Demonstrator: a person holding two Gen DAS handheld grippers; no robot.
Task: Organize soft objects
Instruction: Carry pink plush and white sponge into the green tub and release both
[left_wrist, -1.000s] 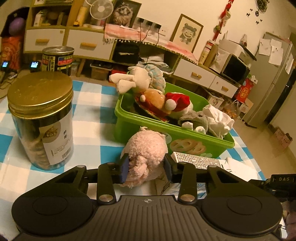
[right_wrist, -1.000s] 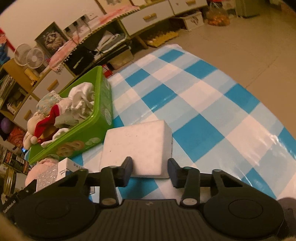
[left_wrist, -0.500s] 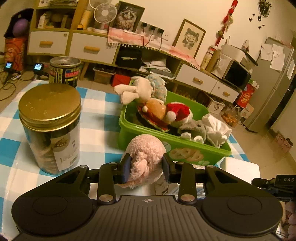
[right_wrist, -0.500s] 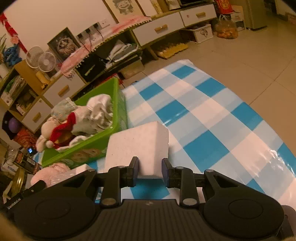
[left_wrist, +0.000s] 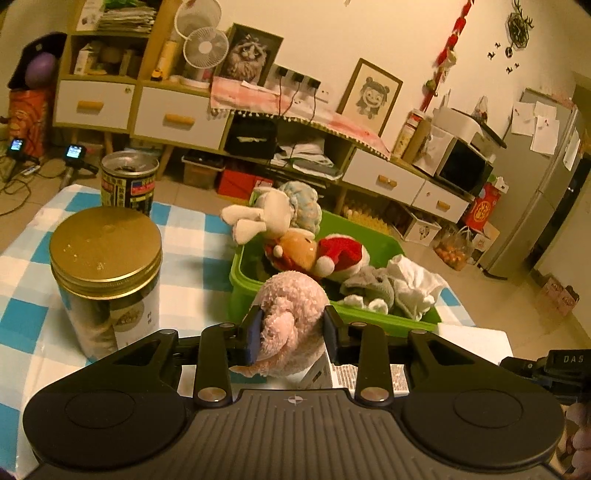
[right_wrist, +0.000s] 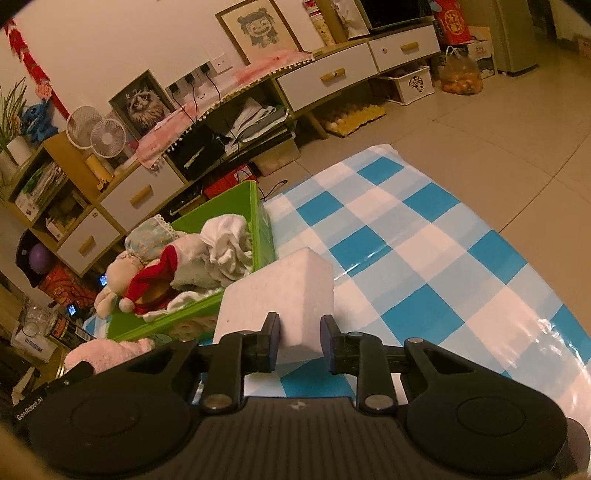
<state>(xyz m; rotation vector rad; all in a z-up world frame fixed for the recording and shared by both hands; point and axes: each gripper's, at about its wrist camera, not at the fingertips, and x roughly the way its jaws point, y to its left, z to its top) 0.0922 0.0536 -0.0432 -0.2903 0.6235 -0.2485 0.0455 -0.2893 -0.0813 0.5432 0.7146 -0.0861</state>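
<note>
Pink plush toy (left_wrist: 291, 317) sits clamped between the two fingers of the left gripper (left_wrist: 292, 330), lifted off the tabletop (left_wrist: 192, 258) and held just in front of the near wall of the green bin (left_wrist: 373, 320). The pads press into both flanks of the toy, and its pile bulges above and below them; the grasp is across the body, which suits a compressible item that would slip from a shallow pinch. Judged from its height and position, the toy is staged for transfer over the bin rim.

The green bin already holds a white rabbit plush (left_wrist: 266, 216), a doll with a red Santa hat (left_wrist: 314, 253), a grey plush (left_wrist: 369, 288) and a white cloth (left_wrist: 413, 286). Free space appears mainly at the near left of the bin.

White foam block (right_wrist: 280, 291) is gripped by the right gripper (right_wrist: 300, 343). Its fingers close on the block's near end only, so most of the block projects forward, beside the right end of the green bin. Whether the block's far end rests on the tabletop cannot be told.

Hard items stay outside the bin: a gold-lidded jar (left_wrist: 105, 277), a tin can (left_wrist: 127, 181) and a printed carton (left_wrist: 365, 374) below the left fingers.
</note>
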